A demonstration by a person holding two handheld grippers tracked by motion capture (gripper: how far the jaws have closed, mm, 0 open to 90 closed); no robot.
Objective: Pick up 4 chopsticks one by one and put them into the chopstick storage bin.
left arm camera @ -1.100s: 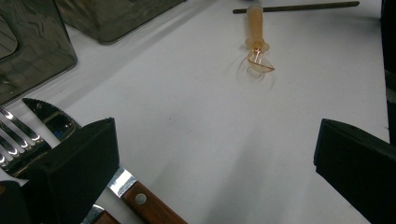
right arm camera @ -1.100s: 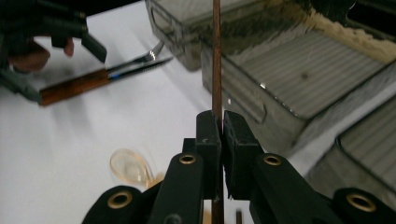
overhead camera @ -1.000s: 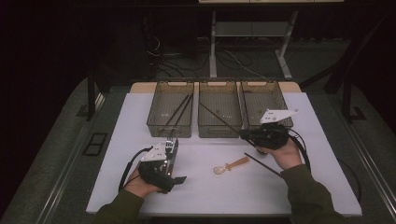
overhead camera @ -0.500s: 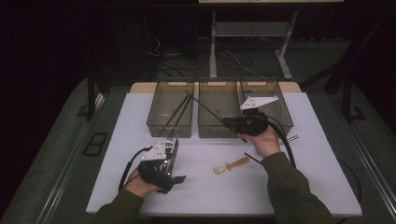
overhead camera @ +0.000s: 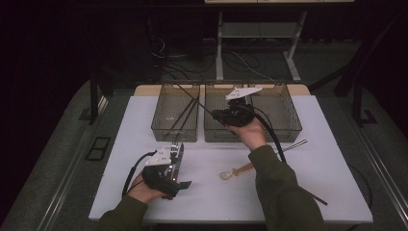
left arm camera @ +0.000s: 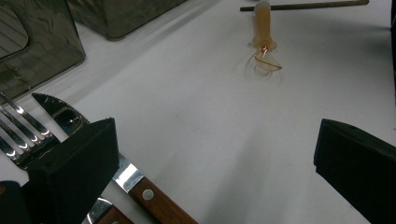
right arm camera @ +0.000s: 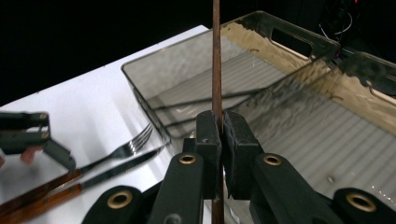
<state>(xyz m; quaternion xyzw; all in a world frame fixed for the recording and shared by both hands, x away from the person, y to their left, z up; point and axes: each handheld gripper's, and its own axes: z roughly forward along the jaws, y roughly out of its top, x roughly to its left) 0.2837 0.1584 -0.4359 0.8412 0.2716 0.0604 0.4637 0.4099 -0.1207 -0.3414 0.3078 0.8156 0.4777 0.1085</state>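
right tongs (right arm camera: 219,135) pinch a chopstick (right arm camera: 216,56) – over the bins, likely to drop | left tongs (left arm camera: 215,158) wide, resting

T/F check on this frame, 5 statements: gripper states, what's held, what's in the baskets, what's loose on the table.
1. The right gripper is shut on a chopstick. True.
2. The left gripper is clamped on the fork. False: its jaws stand wide apart with nothing between them; the fork and a wooden-handled knife lie on the table by one jaw.
3. The left basket already holds dark sticks. True.
4. The clear spoon sits in the middle basket. False: it lies on the white table, in front of the baskets.
5. The right gripper rests on the table. False: it is held up over the middle basket.
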